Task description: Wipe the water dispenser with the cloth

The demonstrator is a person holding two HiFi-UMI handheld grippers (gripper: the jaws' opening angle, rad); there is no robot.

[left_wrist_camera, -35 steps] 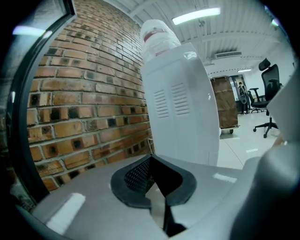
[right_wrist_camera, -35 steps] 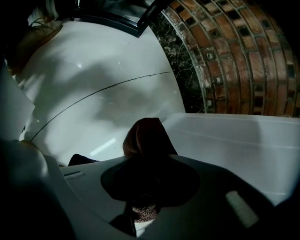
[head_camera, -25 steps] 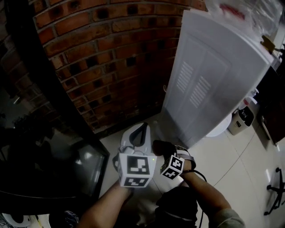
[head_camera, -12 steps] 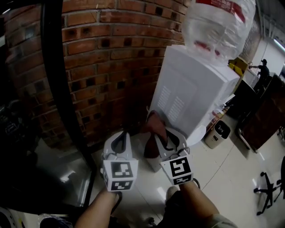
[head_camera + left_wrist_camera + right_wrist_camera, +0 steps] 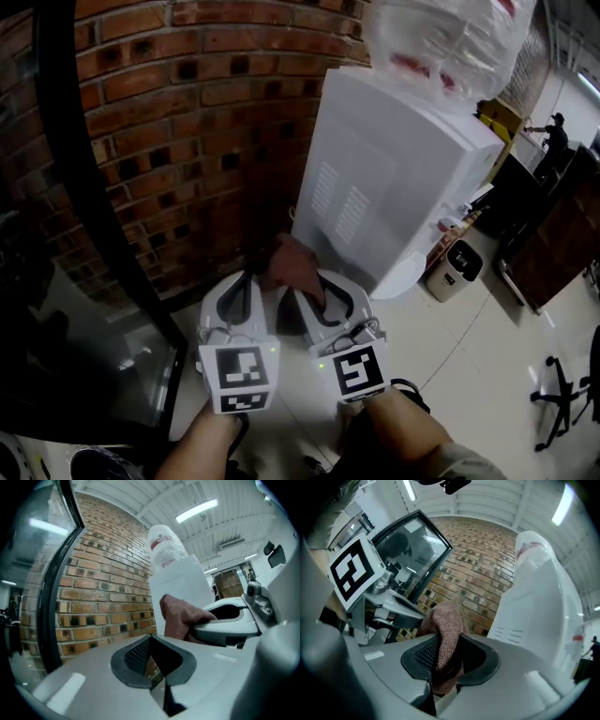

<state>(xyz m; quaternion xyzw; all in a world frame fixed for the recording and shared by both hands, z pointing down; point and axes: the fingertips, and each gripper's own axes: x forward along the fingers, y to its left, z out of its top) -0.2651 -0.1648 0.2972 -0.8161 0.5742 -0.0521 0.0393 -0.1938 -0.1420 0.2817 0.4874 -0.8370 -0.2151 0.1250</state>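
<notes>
The white water dispenser (image 5: 403, 187) stands against the brick wall, a clear bottle (image 5: 441, 37) on top. Its vented side panel faces me. My right gripper (image 5: 307, 281) is shut on a reddish-brown cloth (image 5: 292, 262), which sticks up beyond the jaws, just short of the dispenser's lower side. In the right gripper view the cloth (image 5: 446, 630) is pinched between the dark pads, with the dispenser (image 5: 534, 611) to the right. My left gripper (image 5: 246, 278) is held level beside it on the left, shut and holding nothing. The left gripper view shows the cloth (image 5: 180, 616) and the dispenser (image 5: 180, 581) ahead.
A red brick wall (image 5: 187, 122) runs behind the dispenser. A dark-framed glass door (image 5: 75, 187) stands at the left. A small bin (image 5: 461, 267) sits on the tiled floor right of the dispenser, a chair base (image 5: 562, 394) farther right. A person (image 5: 555, 131) stands far off.
My right gripper has risen from low near the floor, carrying the cloth, and now sits level beside the left gripper. The left gripper rose a little. The head view has tilted up.
</notes>
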